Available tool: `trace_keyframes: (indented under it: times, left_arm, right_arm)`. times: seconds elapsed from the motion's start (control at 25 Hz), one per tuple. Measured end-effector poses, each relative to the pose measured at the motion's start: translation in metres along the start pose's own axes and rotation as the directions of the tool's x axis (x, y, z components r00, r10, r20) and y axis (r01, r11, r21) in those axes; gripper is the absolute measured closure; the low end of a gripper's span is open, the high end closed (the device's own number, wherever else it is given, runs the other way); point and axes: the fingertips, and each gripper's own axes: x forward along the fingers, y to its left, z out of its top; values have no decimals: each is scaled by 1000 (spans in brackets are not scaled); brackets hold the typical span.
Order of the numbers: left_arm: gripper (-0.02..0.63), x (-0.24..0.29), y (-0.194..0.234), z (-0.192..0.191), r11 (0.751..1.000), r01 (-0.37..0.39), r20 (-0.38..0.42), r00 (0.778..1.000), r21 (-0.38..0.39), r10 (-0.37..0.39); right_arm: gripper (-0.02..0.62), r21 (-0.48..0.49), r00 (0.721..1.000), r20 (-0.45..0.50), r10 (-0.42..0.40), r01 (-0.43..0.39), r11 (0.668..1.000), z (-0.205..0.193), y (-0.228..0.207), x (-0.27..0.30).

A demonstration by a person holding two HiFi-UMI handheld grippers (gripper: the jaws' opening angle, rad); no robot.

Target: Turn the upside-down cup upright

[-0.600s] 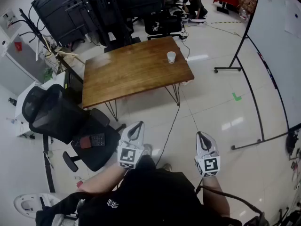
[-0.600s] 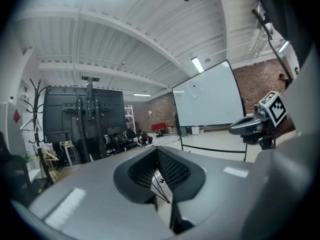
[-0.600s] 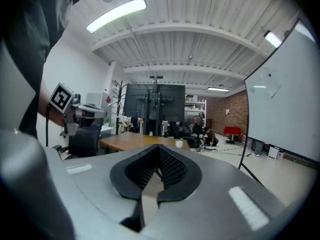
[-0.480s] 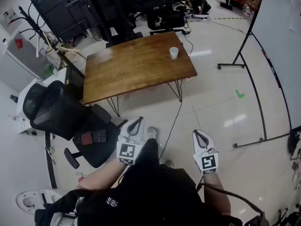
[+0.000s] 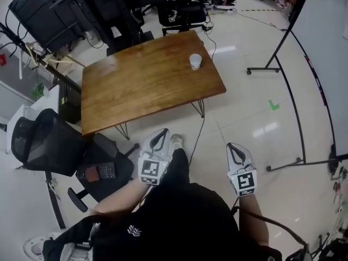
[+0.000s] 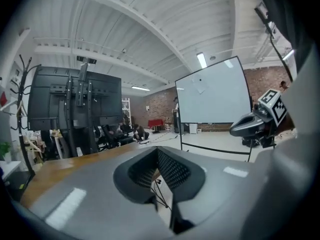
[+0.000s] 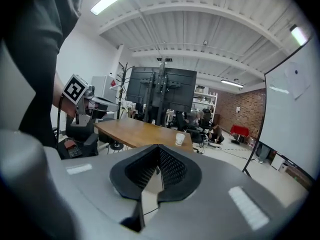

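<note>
Holding both tools low in front of me, I have the left gripper (image 5: 158,137) and the right gripper (image 5: 235,150) side by side over the pale glossy floor, pointing forward and slightly down. Each one's own view shows its jaws clenched together with nothing between them. They are apart from each other and touch nothing.

Just left of the left gripper stands a black mesh-backed office chair (image 5: 48,140), with a small black keypad (image 5: 106,171) lying on its seat. Between the two grippers, a thin black cable (image 5: 197,141) runs along the floor towards the table.

Ahead of both grippers stands a brown rectangular wooden table (image 5: 136,88) on thin metal legs. The small white paper cup (image 5: 195,62) stands on it near its far right corner. It is ahead of the gap between my grippers and well apart from both. It is too small for me to tell which way up it stands.

To the right of the right gripper, a little ahead, a green mark (image 5: 274,106) lies on the floor. Past it, a large whiteboard on a black wheeled stand (image 5: 326,53) runs along that side. Beyond the table, forward and left of the left gripper, stand black screens on black stands (image 5: 51,10).
</note>
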Motion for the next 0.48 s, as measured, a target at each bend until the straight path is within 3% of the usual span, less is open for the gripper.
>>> trace_keyframes:
  times: [0.2, 0.36, 0.48]
  left_arm:
    - [606, 95, 47, 44, 1000, 29, 93, 995, 2, -29]
    - [606, 157, 106, 75, 1000, 16, 125, 992, -22, -13]
    - [606, 193, 140, 89, 1000, 21, 130, 991, -14, -19]
  right_arm:
    - [592, 2, 999, -21, -40, 40, 999, 31, -65, 71]
    - [592, 12, 986, 68, -155, 155, 988, 83, -116, 140]
    - [592, 1, 977, 124, -176, 177, 984, 110, -136, 183]
